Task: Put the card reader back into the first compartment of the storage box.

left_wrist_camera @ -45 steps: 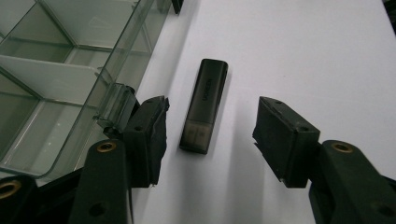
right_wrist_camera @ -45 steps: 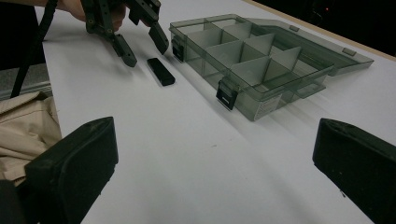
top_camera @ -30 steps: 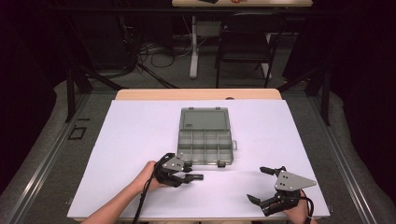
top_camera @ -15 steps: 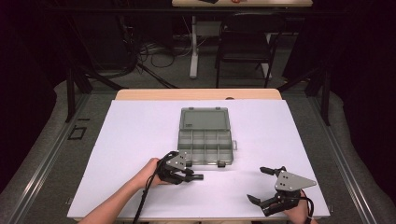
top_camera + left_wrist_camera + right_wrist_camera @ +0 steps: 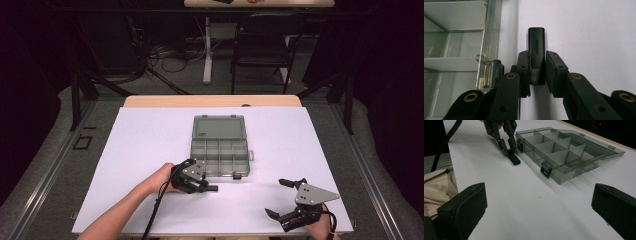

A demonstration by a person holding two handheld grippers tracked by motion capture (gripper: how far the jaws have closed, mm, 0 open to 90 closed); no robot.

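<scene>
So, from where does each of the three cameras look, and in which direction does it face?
High view: above the person's side, facing forward and down on the white table; both forearms and the left gripper and right gripper show.
Left gripper view: rides the left gripper, looks along its jaws holding a black adapter.
Right gripper view: rides the right gripper, faces across the table; its jaws stand apart.
Shared: the compartment box, in all three.

High view looks forward and down from above the person's side, taking in the whole white table [image 5: 150, 150] with chairs behind. Left gripper view sits very close to the surface, staring along its jaws, the clear compartment box [image 5: 456, 50] at its left edge. Right gripper view rides low, farther back, facing across the table; it shares that box [image 5: 564, 152] with both others.
</scene>
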